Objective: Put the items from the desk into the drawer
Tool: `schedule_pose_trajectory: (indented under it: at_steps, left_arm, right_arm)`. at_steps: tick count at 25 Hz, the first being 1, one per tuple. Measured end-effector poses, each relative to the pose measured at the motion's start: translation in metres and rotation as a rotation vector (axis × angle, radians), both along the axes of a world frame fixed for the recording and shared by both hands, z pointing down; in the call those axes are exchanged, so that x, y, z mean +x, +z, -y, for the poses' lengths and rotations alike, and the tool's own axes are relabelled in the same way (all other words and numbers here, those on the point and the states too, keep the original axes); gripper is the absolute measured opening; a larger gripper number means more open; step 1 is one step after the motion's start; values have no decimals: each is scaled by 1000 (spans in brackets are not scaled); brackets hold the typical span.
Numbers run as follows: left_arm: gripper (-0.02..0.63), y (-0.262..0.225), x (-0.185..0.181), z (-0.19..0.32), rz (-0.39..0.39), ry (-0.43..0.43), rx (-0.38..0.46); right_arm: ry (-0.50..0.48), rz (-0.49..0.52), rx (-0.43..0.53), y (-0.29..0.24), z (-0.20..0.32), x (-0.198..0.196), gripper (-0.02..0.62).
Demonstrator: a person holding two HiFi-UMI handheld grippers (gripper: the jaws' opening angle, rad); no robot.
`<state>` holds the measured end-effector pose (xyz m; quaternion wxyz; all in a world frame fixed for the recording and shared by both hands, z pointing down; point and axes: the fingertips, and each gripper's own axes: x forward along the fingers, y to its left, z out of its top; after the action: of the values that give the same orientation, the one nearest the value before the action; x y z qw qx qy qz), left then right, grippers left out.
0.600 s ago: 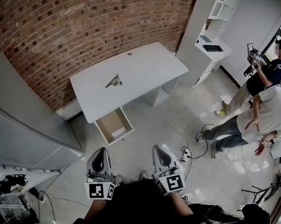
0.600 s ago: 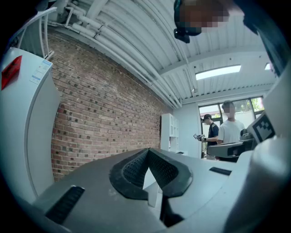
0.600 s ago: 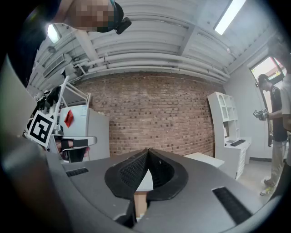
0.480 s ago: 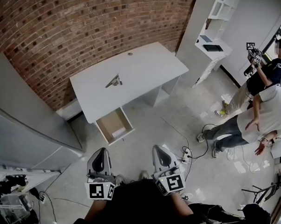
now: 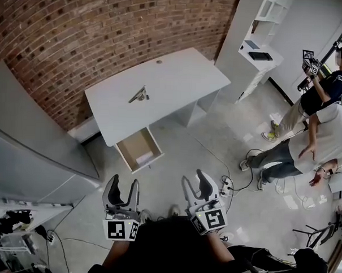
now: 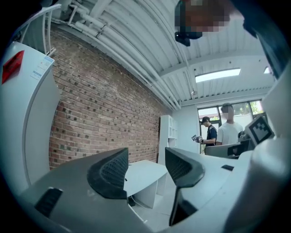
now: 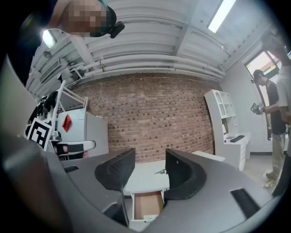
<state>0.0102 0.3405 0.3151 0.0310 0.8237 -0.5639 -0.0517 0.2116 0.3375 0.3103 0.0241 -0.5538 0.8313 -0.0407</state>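
Desk [image 5: 179,77] w/ item [image 5: 140,95], far from tongs [image 5: 122,185] [image 5: 195,182]

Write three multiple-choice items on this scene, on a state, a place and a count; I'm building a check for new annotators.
1. The wood-lined drawer under the white rectangular desk is: A. pulled open; B. shut; C. removed.
2. The small grey metal tool lies: A. in the drawer; B. on the desk top; C. on the floor.
3. People standing at the head view's right: A. one; B. two; C. four.
Answers: A, its brown inside shows; B, it rests on the white top; B, a person in a dark top and a person in a white top.
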Motion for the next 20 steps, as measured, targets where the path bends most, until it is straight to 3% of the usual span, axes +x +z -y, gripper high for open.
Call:
schedule_pose_trajectory:
  at_steps: [4, 10, 20]
  left_arm:
    - [238, 4, 1, -1, 15, 0, -9]
    - [239, 6, 7, -1, 18, 12, -14]
    - [239, 6, 32, -5, 44, -19, -28]
  right_arm:
    - [2, -26, -38, 16, -4, 2, 193]
    - [-23, -26, -19, 15, -4, -1, 193]
    - [-57, -8, -53, 26, -4, 24, 192]
